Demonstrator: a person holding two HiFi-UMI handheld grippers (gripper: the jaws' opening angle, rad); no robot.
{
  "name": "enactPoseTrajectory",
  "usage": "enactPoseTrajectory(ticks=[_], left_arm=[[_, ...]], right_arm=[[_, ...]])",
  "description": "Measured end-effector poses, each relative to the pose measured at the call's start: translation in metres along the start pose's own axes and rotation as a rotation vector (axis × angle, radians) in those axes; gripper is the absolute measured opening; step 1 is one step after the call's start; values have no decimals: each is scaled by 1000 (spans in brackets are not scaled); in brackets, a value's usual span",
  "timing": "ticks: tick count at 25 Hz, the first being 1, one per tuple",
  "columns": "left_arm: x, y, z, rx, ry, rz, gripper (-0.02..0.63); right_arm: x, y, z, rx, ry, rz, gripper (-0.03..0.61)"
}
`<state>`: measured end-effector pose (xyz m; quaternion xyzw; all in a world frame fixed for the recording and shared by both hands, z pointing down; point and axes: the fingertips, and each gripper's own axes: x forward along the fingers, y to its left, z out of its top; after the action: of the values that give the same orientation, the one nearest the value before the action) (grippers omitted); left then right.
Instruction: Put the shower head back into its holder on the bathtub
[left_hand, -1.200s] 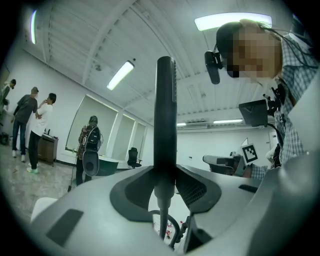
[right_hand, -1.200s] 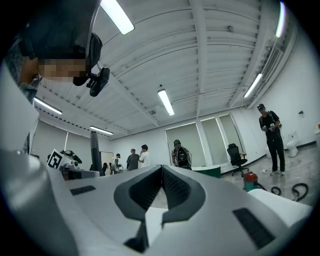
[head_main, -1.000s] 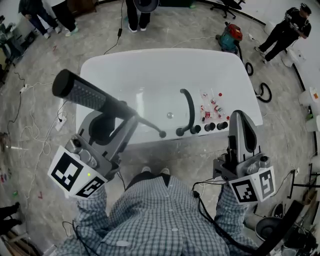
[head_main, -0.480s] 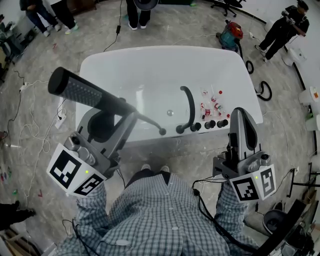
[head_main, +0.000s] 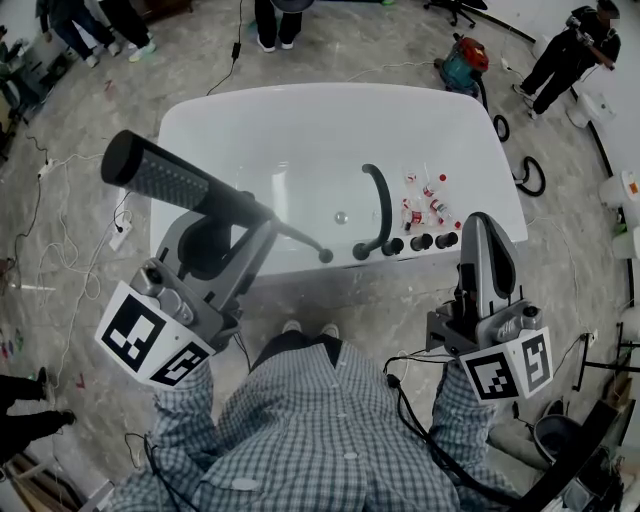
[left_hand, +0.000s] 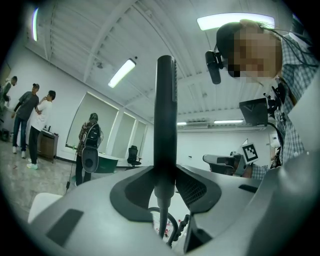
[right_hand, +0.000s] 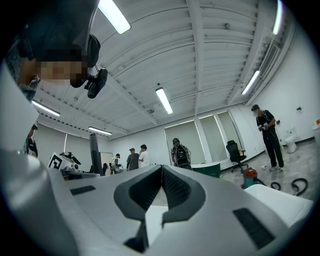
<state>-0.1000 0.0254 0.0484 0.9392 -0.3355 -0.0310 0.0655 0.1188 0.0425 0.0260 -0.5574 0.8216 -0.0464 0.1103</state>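
**Shower head gripped on the left, right gripper idle**

In the head view the left gripper (head_main: 250, 222) sits left of centre, its jaws clenched on a black stick-shaped shower head (head_main: 190, 192). The shower head lies on a slant. Its thick end, with a grey dotted face, points to the upper left of the frame. Its thin end reaches towards the centre, in front of the near rim of the white oval bathtub (head_main: 300, 98).

The left gripper view shows the same grasp. The shower head (left_hand: 165, 110) rises straight up the middle of the frame, and the left gripper (left_hand: 164, 181) pinches it from both sides low on the handle.

On the tub's near ledge, right of centre in the head view, a black curved spout (head_main: 380, 205) arches over the basin. Black round knobs (head_main: 421, 242) stand in a row beside its base, with small red-and-white bottles (head_main: 420, 205) just behind them.

The right gripper (head_main: 478, 224) is at the lower right, apart from the tub. In its own view the right gripper (right_hand: 160, 172) has its jaws pressed together with nothing between them.
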Motion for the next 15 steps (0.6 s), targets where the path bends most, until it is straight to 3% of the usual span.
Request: enactPoseTrajectory(ticks=[15], left_arm=[[13, 3, -31, 3, 50, -43, 138]], right_arm=[[5, -3, -26, 28, 61, -9, 17]])
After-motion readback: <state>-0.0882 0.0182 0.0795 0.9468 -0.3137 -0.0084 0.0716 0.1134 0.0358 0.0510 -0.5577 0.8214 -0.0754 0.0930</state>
